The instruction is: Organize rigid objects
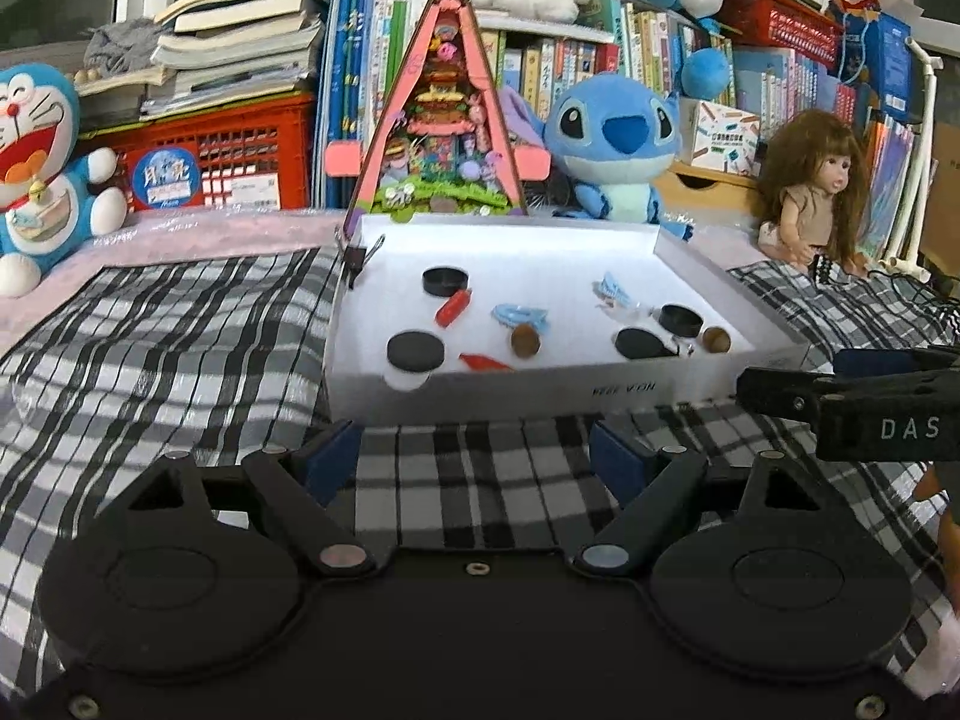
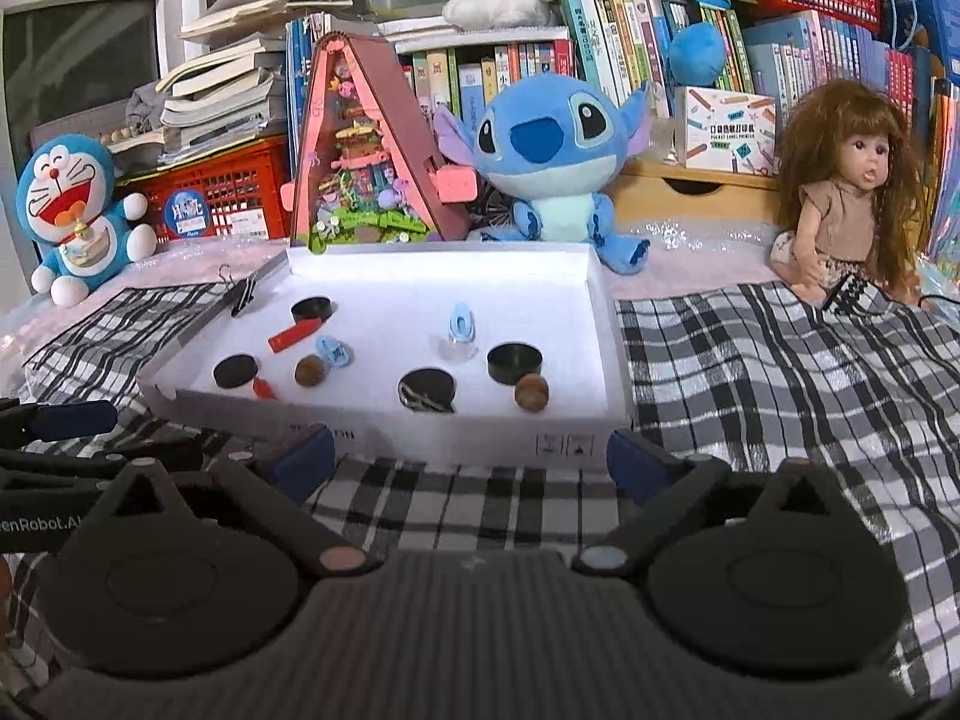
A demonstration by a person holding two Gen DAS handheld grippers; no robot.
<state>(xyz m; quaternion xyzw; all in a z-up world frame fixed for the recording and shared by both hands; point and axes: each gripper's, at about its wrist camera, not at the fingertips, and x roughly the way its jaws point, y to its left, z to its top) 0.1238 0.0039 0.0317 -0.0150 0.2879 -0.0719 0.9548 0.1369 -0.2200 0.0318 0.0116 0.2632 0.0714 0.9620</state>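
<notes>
Hovering short of the white box [image 2: 384, 420] with both sets of fingers [image 1: 474, 450] [image 2: 468, 456] spread wide and empty, clearing access to scattered black discs [image 2: 514, 362].

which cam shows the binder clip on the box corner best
The right wrist view. There the binder clip sits in open sight on the white box's far left edge, black body and wire handles clear. In the left wrist view the clip looks darker, squeezed against the pink triangular toy.
</notes>
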